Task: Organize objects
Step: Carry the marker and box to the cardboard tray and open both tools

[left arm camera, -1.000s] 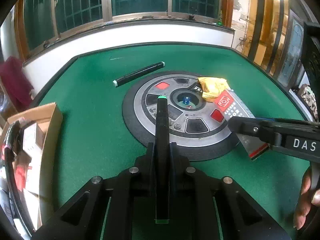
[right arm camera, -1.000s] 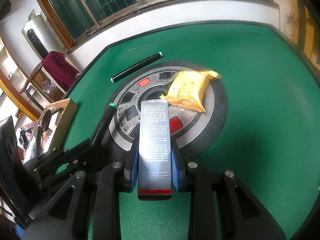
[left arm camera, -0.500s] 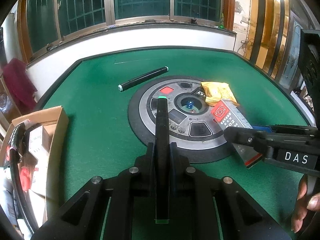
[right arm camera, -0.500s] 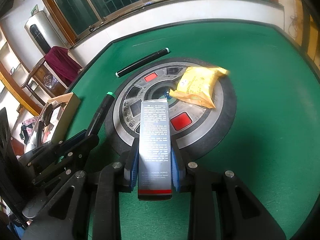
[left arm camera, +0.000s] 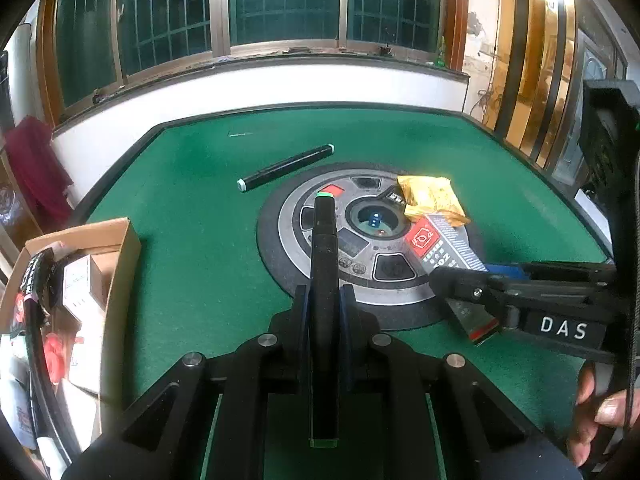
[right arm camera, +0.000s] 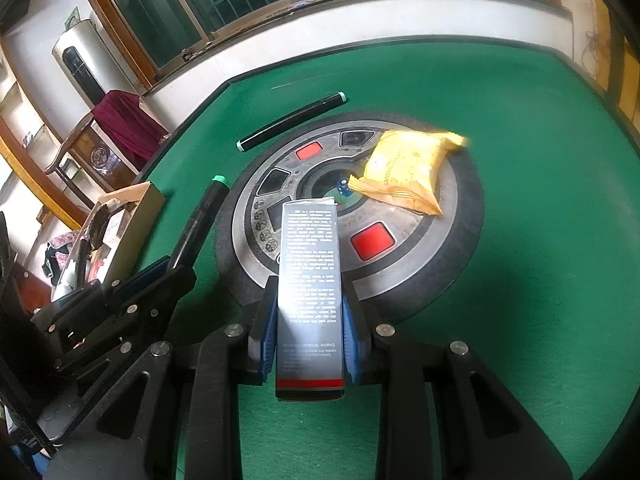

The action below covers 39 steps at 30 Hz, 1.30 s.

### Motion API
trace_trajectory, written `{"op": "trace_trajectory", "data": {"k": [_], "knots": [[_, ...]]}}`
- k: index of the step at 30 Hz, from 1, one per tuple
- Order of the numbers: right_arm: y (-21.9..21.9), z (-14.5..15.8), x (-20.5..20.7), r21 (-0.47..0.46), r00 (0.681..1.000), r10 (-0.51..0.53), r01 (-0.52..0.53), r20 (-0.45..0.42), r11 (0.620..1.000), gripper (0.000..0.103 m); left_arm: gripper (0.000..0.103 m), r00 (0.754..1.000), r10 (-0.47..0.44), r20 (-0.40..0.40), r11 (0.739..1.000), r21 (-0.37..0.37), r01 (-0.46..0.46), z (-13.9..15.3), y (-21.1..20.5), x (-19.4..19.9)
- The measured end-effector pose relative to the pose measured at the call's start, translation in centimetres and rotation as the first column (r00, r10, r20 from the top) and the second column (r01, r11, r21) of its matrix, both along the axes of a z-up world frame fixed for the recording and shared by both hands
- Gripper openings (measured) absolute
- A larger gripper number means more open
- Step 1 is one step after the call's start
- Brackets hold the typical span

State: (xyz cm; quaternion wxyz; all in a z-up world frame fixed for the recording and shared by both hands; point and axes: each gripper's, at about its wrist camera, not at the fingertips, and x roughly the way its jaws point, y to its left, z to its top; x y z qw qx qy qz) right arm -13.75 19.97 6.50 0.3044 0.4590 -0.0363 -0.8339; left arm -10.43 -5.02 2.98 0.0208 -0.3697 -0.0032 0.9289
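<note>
- The left hand-held gripper is closed tight on a black marker with green ends, which juts forward between its pads, clear of the bench.
- The right hand-held gripper is clamped on a narrow grey carton with a red band at its near end. The small print is mostly unreadable; one line looks like "…CHEMICAL WORKS".
- In the left view, the right tool's body bears a plate reading "DAS", and the carton's far face shows a red patch with a white emblem.
- Judged step: both items are lifted and in carry. The open cardboard box, at the bench's left edge and already holding packets, looks like the likely destination.
- The next move probably calls for swinging both loads left over the box and letting go above a free spot, one hand at a time so the tools do not collide.
- On the round control panel lies a yellow snack packet; its print is too blurred to read.
- A second black marker lies on the felt just beyond the panel.
</note>
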Motion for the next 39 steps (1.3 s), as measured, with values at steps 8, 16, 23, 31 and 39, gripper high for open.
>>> {"op": "trace_trajectory", "data": {"k": [8,16,23,31,39], "knots": [[-0.4,0.7,0.7,0.002,0.999,-0.006,0.006,-0.038,1.0,0.025,0.012,0.998,0.034,-0.049,0.999,0.026,-0.033,1.3,-0.9,0.6],[-1.6,1.4,2.3,-0.025,0.999,-0.008,0.007,-0.047,1.0,0.025,0.012,0.992,0.083,-0.093,0.992,0.099,-0.073,3.4,-2.5,3.0],[-5.3,2.2,5.9,-0.04,0.995,0.089,-0.091,-0.05,0.995,0.025,0.012,0.981,0.144,-0.127,0.985,0.112,-0.13,5.0,-5.9,7.0],[-11.9,3.5,8.9,-0.063,0.969,0.243,-0.246,-0.048,0.967,0.025,0.012,0.94,0.316,-0.131,0.943,0.149,-0.297,5.7,-15.0,10.7],[-19.7,2.7,10.5,-0.022,0.937,0.346,-0.347,-0.046,0.938,0.025,0.012,0.893,0.449,-0.037,0.885,0.15,-0.44,2.3,-22.8,12.2]]}}
